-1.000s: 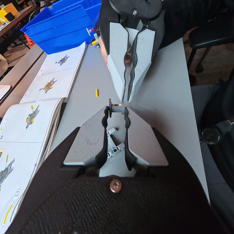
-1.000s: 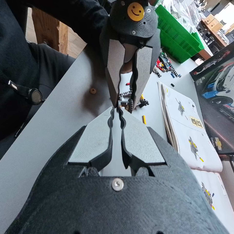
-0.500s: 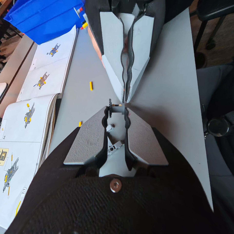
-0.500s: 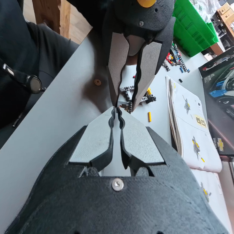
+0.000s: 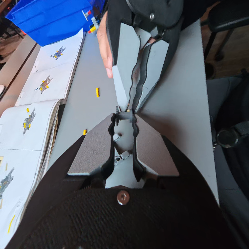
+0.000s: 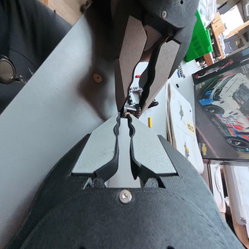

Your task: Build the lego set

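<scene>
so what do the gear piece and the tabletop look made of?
Gear piece: looks like moulded plastic, matte grey sleeve with a black toothed wheel, crisp edges. Tabletop: smooth pale grey, probably laminate or painted board; soft sheen, thin flat edge. Core unseen.

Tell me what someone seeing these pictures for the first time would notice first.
First, the two grippers meeting tip to tip above the grey table: the left gripper clamps a small grey piece with a black gear, and the right gripper pinches a small tan pin against it. Next, the blue bin at the table's far end, beyond the open instruction booklet, and the boxed set with the race car picture past the booklet.
</scene>
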